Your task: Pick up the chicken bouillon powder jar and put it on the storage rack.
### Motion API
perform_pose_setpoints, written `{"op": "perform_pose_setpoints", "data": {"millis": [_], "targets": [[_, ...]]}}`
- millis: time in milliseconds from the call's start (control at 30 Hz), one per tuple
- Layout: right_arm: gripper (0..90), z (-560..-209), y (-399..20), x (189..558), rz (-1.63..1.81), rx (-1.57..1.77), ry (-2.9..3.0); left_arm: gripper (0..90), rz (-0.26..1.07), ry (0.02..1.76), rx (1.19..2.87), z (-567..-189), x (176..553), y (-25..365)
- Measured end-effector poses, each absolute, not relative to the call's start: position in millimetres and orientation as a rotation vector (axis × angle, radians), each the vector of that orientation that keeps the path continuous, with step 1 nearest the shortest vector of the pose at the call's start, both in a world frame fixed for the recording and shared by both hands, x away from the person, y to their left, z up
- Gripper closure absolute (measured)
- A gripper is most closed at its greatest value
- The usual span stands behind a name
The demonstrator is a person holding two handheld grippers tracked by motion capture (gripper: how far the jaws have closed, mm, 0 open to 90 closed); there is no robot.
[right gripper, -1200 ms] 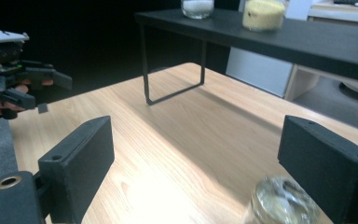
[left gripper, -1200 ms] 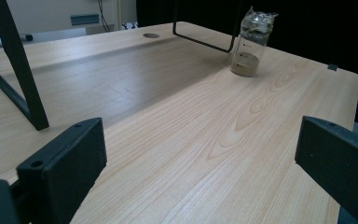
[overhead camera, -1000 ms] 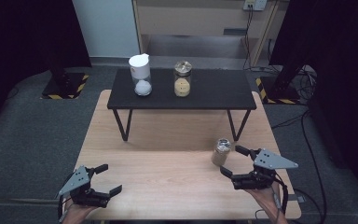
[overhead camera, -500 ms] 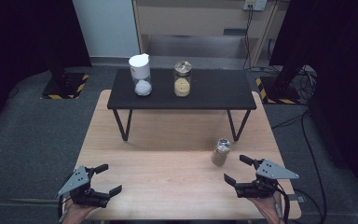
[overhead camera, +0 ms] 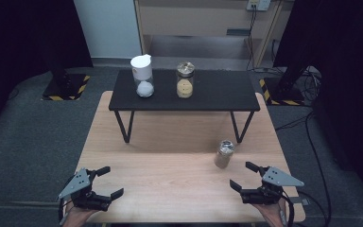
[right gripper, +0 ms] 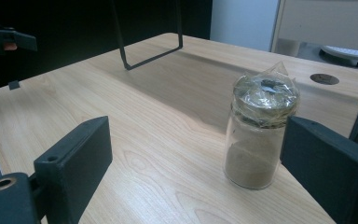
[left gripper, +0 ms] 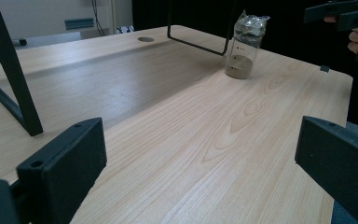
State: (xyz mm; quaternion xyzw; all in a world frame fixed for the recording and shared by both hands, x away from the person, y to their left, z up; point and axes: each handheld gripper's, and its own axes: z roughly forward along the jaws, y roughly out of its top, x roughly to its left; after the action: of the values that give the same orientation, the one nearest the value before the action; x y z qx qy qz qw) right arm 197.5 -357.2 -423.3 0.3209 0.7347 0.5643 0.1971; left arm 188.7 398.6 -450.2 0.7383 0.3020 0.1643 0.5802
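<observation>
A small glass jar (overhead camera: 224, 153) with brown powder and a crinkled film lid stands on the wooden table (overhead camera: 170, 165), right of centre. My right gripper (overhead camera: 239, 174) is just short of it, open and holding nothing. In the right gripper view the jar (right gripper: 258, 135) stands ahead of the right gripper (right gripper: 198, 144), close to the right-hand jaw and apart from it. My left gripper (overhead camera: 116, 180) is open over the near left corner. The left gripper view has the left gripper (left gripper: 203, 140) wide open and the jar (left gripper: 244, 46) far off.
A low black stand (overhead camera: 217, 92) on thin legs takes up the far half of the table. On it are a white-lidded jar (overhead camera: 142, 75) and a jar of yellow grains (overhead camera: 185, 80). Dark floor and cables surround the table.
My right gripper has drawn back from the jar toward the near edge and sunk lower. The left gripper and the jar have stayed put.
</observation>
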Motion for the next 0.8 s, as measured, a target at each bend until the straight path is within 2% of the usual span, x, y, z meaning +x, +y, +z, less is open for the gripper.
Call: {"op": "perform_pose_setpoints", "data": {"millis": [800], "targets": [[9.2,-432.2,-360.3,190.3,1.566,0.908,2.021,1.2,0.381,0.693,1.738,-449.1,190.0,396.1]]}}
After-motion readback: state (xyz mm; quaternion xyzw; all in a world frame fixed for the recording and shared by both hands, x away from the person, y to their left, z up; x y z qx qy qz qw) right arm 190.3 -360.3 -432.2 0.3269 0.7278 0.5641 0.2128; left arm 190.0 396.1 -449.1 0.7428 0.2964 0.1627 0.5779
